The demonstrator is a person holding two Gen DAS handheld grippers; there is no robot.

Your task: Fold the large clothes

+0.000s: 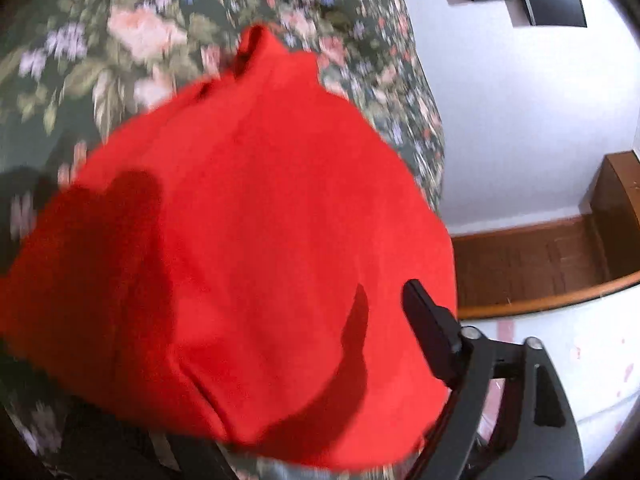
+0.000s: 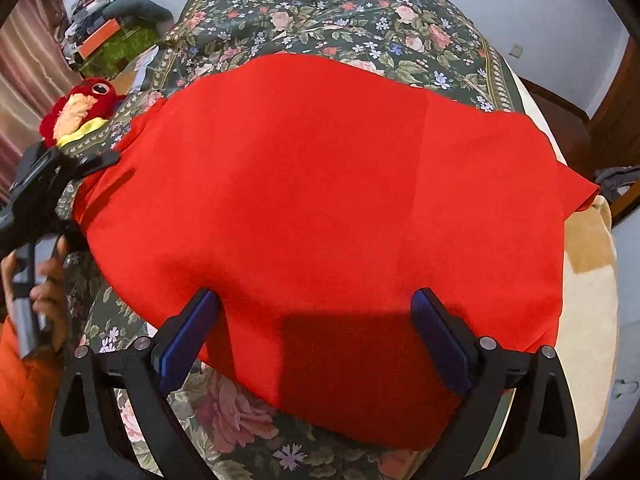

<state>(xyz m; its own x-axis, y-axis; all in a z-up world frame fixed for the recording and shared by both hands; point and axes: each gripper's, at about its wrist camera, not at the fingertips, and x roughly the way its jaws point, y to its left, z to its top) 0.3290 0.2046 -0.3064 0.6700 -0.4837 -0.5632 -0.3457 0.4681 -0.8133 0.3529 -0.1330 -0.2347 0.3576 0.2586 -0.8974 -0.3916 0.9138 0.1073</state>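
Place: a bedroom in a home.
Bed: a floral bedspread (image 2: 340, 12) with roses on dark green covers it, a cream blanket (image 2: 592, 264) at one side.
Toy: a red plush bird (image 2: 80, 108) sits at the bed's edge.
Surroundings: striped curtain (image 2: 28, 64), white walls, wooden door frame (image 1: 540, 264), a cluttered corner pile (image 2: 104, 28).

right gripper (image 2: 316, 332): black frame, blue pads, silver screws. left gripper (image 2: 80, 164) at 9 o'clock, all black; puffy orange sleeve (image 2: 24, 376) underneath.
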